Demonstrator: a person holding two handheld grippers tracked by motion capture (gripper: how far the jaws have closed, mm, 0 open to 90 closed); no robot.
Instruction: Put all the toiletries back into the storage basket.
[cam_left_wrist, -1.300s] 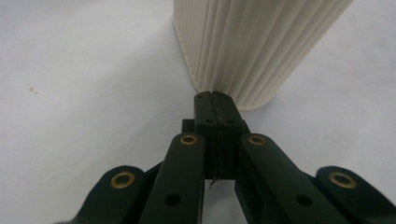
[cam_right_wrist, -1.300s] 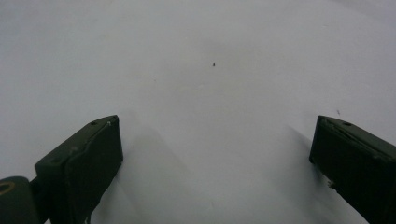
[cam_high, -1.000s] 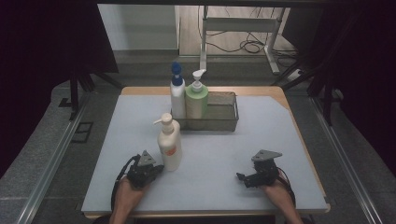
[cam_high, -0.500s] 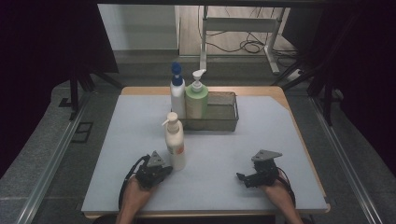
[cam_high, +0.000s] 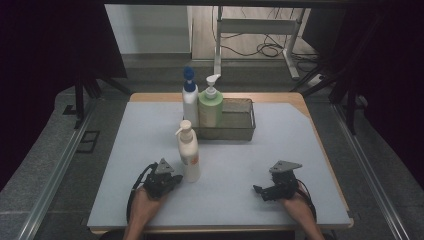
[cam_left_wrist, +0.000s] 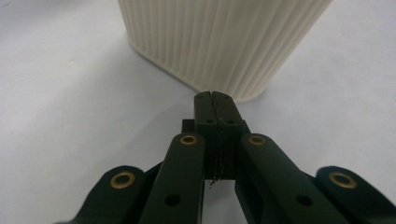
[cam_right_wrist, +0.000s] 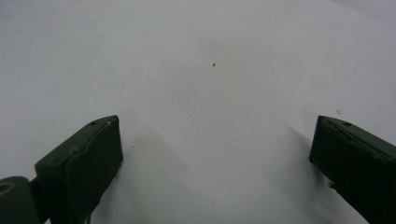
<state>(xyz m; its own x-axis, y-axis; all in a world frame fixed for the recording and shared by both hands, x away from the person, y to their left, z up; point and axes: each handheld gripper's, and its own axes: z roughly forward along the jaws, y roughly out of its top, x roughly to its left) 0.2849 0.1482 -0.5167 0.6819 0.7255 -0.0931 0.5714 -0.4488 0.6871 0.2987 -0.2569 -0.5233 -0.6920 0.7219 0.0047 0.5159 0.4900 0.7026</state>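
black left gripper (cam_high: 176, 178) lies low near the table's (cam_high: 300, 145) front edge, jaws pressed together on nothing, tips just at the cream pump bottle (cam_high: 188, 152). right gripper (cam_high: 259, 189) rests gaping, empty. three bottles counted: two stand farther off at one mesh basket (cam_high: 235, 120).

Nothing readable here, honestly. The cream pump bottle (cam_high: 189, 154) has an orange patch on its label, but the print is too small and blurry to make out.
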